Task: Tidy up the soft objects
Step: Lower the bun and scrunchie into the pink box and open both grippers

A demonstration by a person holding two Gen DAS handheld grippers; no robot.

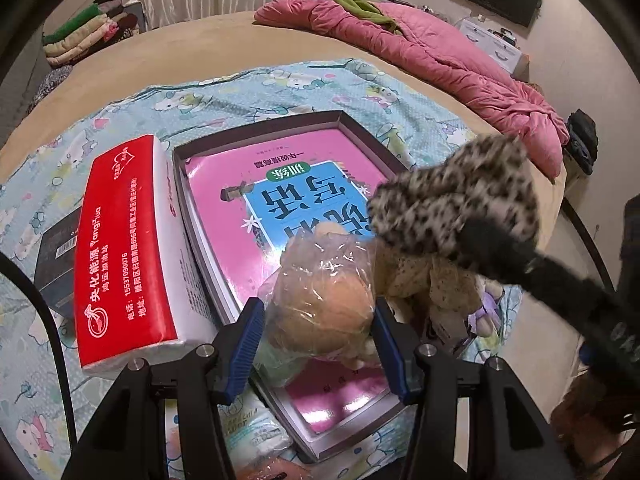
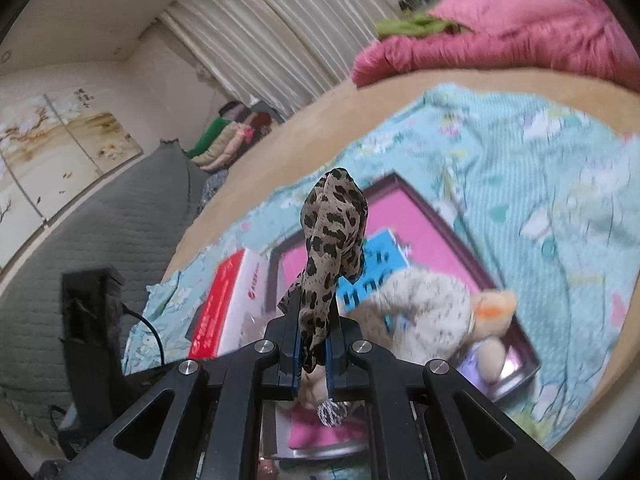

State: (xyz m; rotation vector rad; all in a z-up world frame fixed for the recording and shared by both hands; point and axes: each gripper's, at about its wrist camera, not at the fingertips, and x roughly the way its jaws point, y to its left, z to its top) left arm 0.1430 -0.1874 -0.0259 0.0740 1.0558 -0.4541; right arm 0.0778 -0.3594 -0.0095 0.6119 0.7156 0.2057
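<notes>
A plush doll point(image 1: 424, 280) in a speckled dress lies in a shallow grey-rimmed box point(image 1: 256, 128) on the bed. Its head is wrapped in clear plastic point(image 1: 320, 276). My left gripper point(image 1: 318, 314) has its blue pads on both sides of that wrapped head and is shut on it. A leopard-print cloth point(image 1: 456, 200) hangs over the box's right side. In the right wrist view my right gripper point(image 2: 316, 344) is shut on this cloth point(image 2: 332, 232), which stands up from the pads above the doll point(image 2: 424, 316). The picture there is blurred.
A pink book point(image 1: 240, 216) lines the box. A red tissue pack point(image 1: 120, 240) and a dark carton point(image 1: 56, 256) lie to its left on the light-blue cartoon sheet point(image 1: 280, 80). A pink quilt point(image 1: 440, 56) and stacked folded clothes point(image 1: 88, 32) are farther back.
</notes>
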